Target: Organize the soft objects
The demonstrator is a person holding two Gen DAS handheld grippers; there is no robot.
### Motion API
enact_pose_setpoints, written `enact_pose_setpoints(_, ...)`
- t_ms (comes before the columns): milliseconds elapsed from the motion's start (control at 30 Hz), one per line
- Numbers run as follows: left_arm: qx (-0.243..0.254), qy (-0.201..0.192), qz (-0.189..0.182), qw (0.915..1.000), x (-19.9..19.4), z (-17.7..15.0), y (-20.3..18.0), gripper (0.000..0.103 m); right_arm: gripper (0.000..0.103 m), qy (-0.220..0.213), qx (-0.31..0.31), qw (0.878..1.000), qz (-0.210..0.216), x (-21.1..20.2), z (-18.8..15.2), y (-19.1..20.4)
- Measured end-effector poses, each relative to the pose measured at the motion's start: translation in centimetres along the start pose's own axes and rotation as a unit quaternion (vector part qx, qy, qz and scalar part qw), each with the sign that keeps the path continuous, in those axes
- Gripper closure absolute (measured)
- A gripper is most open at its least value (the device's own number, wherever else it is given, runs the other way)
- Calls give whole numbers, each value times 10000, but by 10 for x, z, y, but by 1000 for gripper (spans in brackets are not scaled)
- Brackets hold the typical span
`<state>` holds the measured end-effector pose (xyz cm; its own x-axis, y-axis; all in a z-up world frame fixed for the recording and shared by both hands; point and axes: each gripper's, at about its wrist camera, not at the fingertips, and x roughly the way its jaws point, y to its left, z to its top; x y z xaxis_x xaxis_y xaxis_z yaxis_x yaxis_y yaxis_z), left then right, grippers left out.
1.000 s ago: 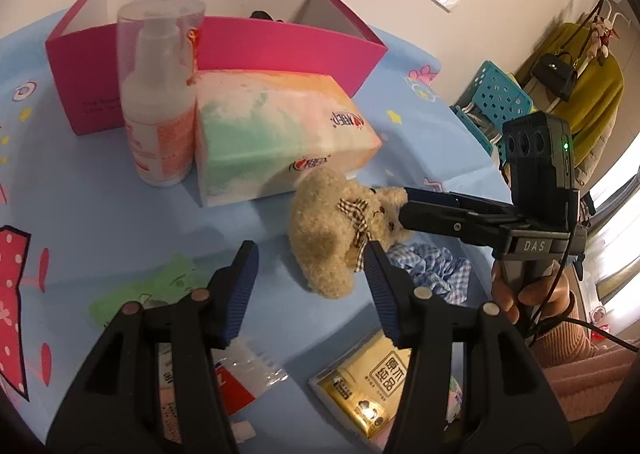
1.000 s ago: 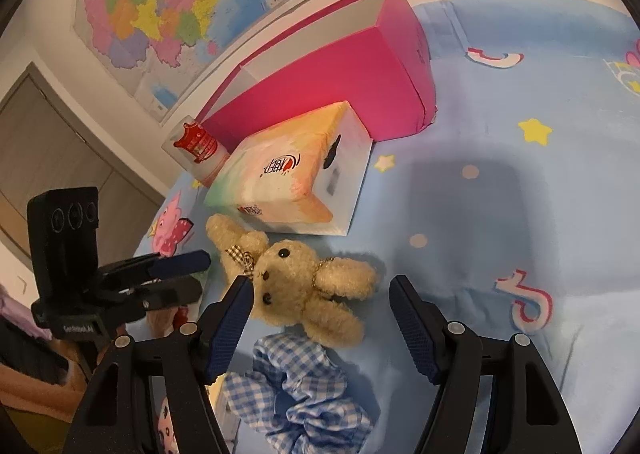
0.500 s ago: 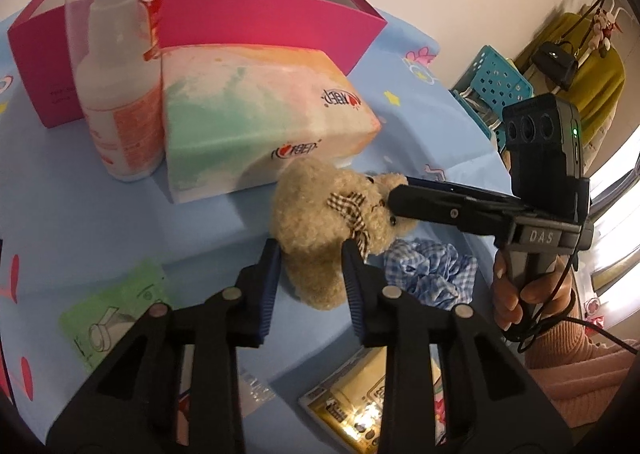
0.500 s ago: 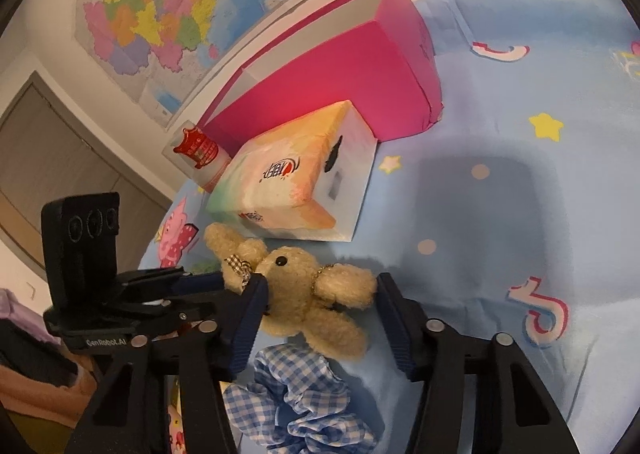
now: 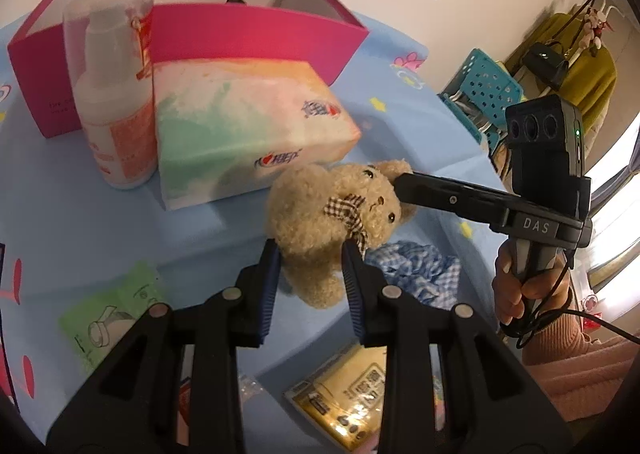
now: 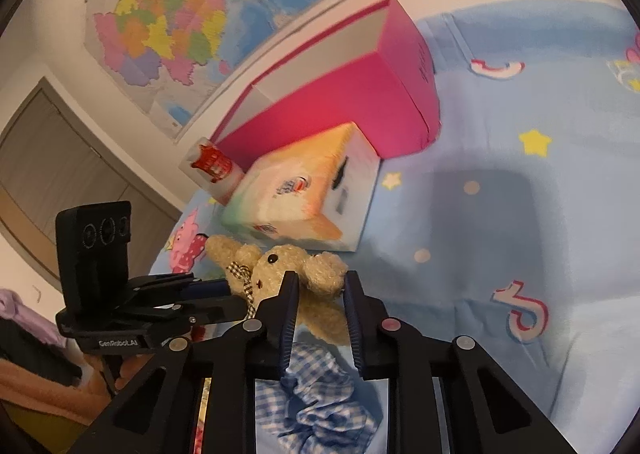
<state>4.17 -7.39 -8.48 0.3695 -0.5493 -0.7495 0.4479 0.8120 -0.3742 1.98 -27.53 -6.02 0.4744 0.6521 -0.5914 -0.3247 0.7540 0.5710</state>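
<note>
A tan plush toy (image 5: pixel 320 193) with a checked bow lies on the blue cloth in front of the tissue pack (image 5: pixel 240 121). My left gripper (image 5: pixel 310 254) is shut on its body from the near side. My right gripper (image 6: pixel 321 282) has its jaws closing on one long ear, which is pinched between the pads. In the left wrist view the right gripper (image 5: pixel 404 189) comes in from the right at the toy's head (image 6: pixel 280 258). In the right wrist view the left gripper (image 6: pixel 216 288) comes in from the left. An open pink box (image 5: pixel 260 25) stands behind.
A pump bottle (image 5: pixel 112 93) stands left of the tissue pack. A blue checked scrunchie (image 6: pixel 316 394) lies just under the toy. A green packet (image 5: pixel 108 314) and a yellow packet (image 5: pixel 344 394) lie near me. A teal basket (image 5: pixel 488 81) stands beyond the table's right edge.
Both grippers went from wide open around the plush toy to closed on it, the left on its body first, then the right on its ear. Neither hand shifted much.
</note>
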Motion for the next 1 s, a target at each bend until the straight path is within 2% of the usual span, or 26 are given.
enact_pose_setpoints(433, 369, -502, -28, 9981, -38, 22, -19, 70, 81, -498, -667, 9965, 120, -37, 30, 42)
enact_pose_setpoints(767, 544, -761, 264, 9953, -56, 53, -23, 70, 81, -751, -844, 9935, 154, -42, 60, 50)
enact_pose_setpoints(1000, 621, -886, 591, 9924, -59, 89, -22, 70, 81, -942, -859, 9917, 186, -34, 96, 46)
